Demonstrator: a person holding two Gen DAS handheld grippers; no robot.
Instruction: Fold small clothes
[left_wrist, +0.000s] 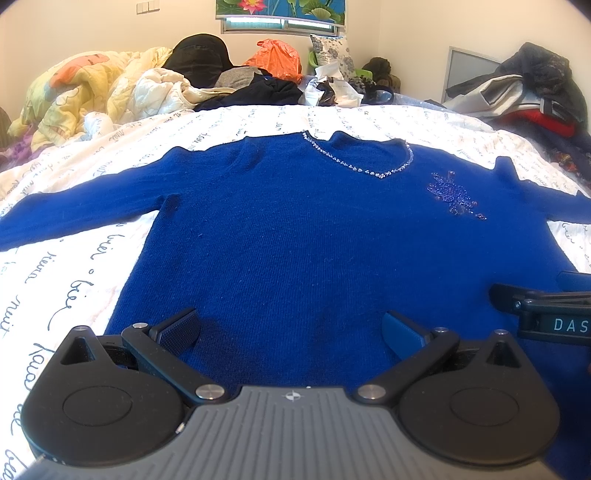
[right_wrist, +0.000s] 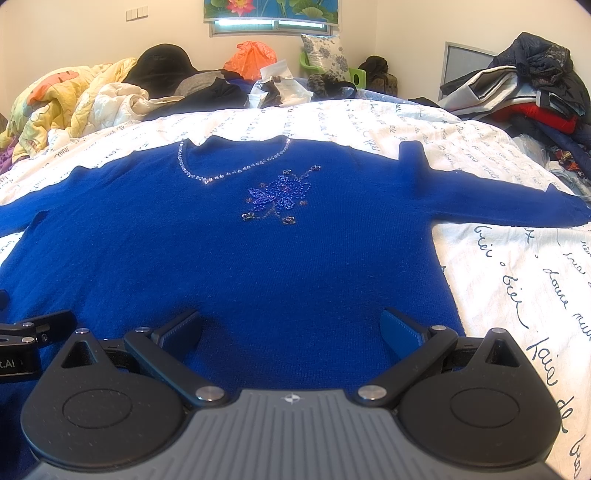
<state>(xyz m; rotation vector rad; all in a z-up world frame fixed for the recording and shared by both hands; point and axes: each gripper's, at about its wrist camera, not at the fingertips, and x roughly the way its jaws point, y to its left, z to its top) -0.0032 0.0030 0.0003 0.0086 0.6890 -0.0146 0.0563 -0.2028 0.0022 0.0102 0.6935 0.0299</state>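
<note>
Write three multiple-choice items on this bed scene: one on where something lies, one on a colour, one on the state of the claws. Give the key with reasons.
1. Where does the sweater lie?
A. spread flat on the white sheet
B. on the clothes pile
C. hanging on the wall

2. What colour is the plastic bag at the far end of the bed?
A. green
B. orange
C. black

3. How do the left claw and right claw stand?
A. both shut on cloth
B. one open, one shut
C. both open, holding nothing

Key: 1 A, both sleeves lie stretched out on the sheet; 2 B, it shows orange in both views; 3 C, each claw's fingers stand wide apart over the hem.
</note>
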